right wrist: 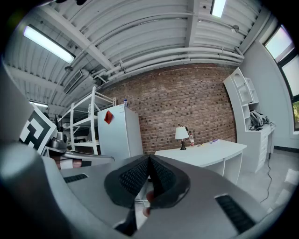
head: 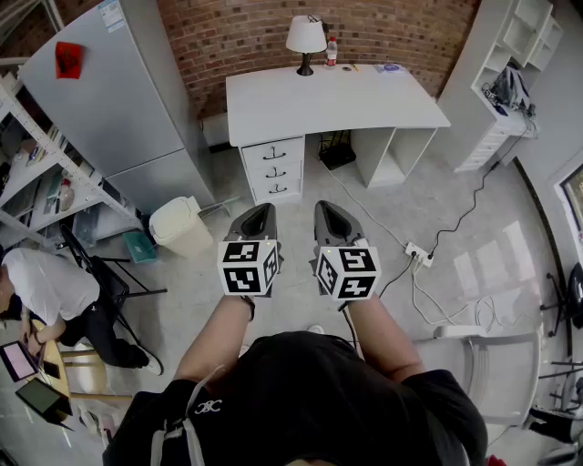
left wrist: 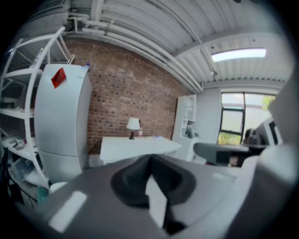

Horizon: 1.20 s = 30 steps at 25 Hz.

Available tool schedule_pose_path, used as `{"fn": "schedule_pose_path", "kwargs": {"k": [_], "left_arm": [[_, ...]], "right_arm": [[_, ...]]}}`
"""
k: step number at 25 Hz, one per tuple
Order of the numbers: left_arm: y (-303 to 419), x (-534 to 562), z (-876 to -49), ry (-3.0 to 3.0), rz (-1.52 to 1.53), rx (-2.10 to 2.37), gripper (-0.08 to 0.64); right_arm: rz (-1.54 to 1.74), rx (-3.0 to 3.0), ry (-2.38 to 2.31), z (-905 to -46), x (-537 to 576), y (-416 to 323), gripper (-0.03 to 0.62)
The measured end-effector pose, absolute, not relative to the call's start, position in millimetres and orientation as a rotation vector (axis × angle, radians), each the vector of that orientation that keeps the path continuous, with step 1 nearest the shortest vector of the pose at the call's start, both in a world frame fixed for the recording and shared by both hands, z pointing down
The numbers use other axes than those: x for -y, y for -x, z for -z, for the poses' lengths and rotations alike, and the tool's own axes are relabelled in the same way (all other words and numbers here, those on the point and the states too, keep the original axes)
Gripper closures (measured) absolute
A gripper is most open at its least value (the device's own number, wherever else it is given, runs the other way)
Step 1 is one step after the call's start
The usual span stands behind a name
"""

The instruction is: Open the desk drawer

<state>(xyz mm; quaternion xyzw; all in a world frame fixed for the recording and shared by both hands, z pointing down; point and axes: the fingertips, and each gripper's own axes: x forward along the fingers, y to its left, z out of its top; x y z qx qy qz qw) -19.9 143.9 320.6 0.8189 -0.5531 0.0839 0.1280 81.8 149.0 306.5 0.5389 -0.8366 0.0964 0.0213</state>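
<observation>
— Head view: where do we see the drawers [head: 273,169]?
— Closed, under the desk [head: 364,105], well ahead of us. Our left gripper [head: 262,211] and right gripper [head: 328,209] both have jaws pressed together, empty.

Nothing legible: the label [head: 111,15] on the fridge [head: 118,100] is too small to read.

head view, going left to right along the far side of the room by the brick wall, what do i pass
fridge → desk drawers → bottle → white shelf unit
</observation>
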Motion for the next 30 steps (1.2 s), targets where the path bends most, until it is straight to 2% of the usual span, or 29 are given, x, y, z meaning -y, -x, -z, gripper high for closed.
{"fn": "schedule_pose_path", "kwargs": {"k": [16, 30], "left_arm": [[7, -146, -336, -2.347, -0.225, 1.575, 0.561], [-60, -124, -351, -2.305, -0.257, 1.593, 0.561]], "right_arm": [[-0.357, 2.587, -1.647, -324, -153, -96, 0.600], [-0.467, 2.561, -1.605, -353, -140, -179, 0.600]]}}
